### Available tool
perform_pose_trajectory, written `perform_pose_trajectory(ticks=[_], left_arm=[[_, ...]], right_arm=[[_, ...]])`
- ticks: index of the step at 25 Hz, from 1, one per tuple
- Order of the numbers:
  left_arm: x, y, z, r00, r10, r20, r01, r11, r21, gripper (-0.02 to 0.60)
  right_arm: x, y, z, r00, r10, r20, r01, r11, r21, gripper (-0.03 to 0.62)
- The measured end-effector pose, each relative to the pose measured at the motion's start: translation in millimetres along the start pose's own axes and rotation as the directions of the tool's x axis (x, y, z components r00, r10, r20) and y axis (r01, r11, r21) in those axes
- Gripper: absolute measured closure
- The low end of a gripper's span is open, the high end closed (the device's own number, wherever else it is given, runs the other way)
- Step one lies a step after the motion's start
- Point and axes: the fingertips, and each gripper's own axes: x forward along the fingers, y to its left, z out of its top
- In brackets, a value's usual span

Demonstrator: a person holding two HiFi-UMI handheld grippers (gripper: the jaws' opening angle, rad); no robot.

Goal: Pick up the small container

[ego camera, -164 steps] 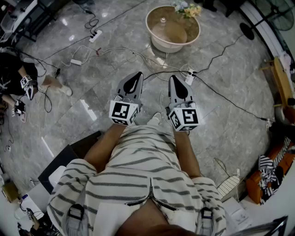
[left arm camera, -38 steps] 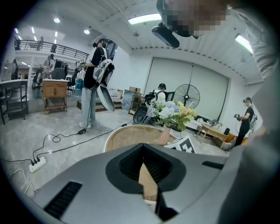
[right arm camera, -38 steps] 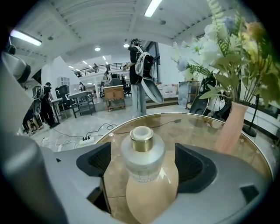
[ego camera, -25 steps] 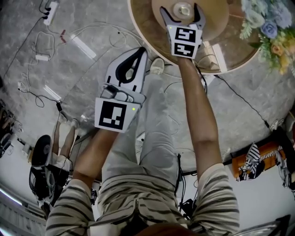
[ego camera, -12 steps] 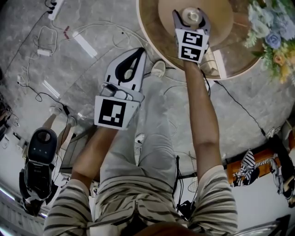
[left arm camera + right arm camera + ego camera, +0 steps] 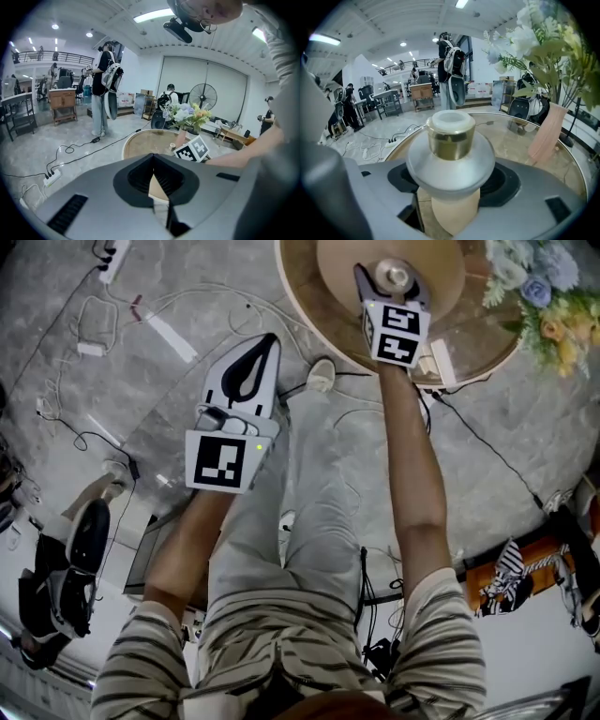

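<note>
The small container point(image 6: 395, 276) is a frosted, round-bodied jar with a gold collar and a white cap point(image 6: 450, 123). It is over the round wooden table point(image 6: 487, 329), at the top of the head view. My right gripper point(image 6: 391, 278) reaches out over the table and its jaws have just closed on the jar's body; in the right gripper view the right gripper point(image 6: 450, 183) has a jaw pressing on each side of it. My left gripper point(image 6: 266, 341) hangs over the stone floor, left of the table, shut and with nothing in it; its tips point(image 6: 153, 158) meet.
A bunch of flowers point(image 6: 544, 292) in a pink vase point(image 6: 546, 136) stands at the table's right side. Cables and a power strip point(image 6: 105, 254) trail over the floor at the left. Another person's gear point(image 6: 66, 577) lies at the lower left.
The right gripper's jaws stood wide around the container a second ago and now grip it. Both hands have drifted slightly.
</note>
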Motion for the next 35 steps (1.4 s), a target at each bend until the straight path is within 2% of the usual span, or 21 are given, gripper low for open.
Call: perform_pose_trajectory(ticks=[5, 9, 12, 18, 24, 31, 35], left_arm=[[-19.6, -3.3, 20.2, 0.999, 0.002, 0.037, -0.003, 1.0, 0.018, 0.583], [-40.4, -6.5, 34.8, 0.999, -0.011, 0.051, 0.01, 1.0, 0.011, 0.583], [-53.9, -8.1, 51.4, 0.995, -0.02, 0.096, 0.019, 1.0, 0.013, 0.583], [-84.8, -23.1, 69.5, 0.993, -0.048, 0.11, 0.041, 0.997, 0.063, 0.583], [-129.6, -31.9, 117.5, 0.985, -0.056, 0.163, 0.042, 0.995, 0.089, 0.583], [-194.0, -41.9, 149.5, 0.976, -0.051, 0.213, 0.035, 0.996, 0.079, 0.583], [-227.5, -51.7, 163.4, 0.972, -0.054, 0.227, 0.037, 0.996, 0.078, 0.583]], right_arm=[[-35.0, -4.9, 23.7, 0.999, -0.018, 0.026, 0.018, 1.0, -0.001, 0.255], [-71.2, 3.0, 44.3, 0.998, -0.034, 0.052, 0.033, 0.999, 0.037, 0.255], [-96.9, 9.8, 65.5, 0.996, -0.053, 0.077, 0.048, 0.997, 0.065, 0.255], [-155.2, 31.6, 104.5, 0.991, -0.05, 0.124, 0.041, 0.996, 0.081, 0.255], [-230.9, 60.0, 165.6, 0.98, -0.037, 0.194, 0.024, 0.997, 0.067, 0.255], [-324.5, 99.4, 225.6, 0.965, -0.017, 0.262, 0.007, 0.999, 0.038, 0.255], [-367.6, 124.5, 239.6, 0.96, 0.01, 0.279, -0.018, 1.0, 0.023, 0.255]])
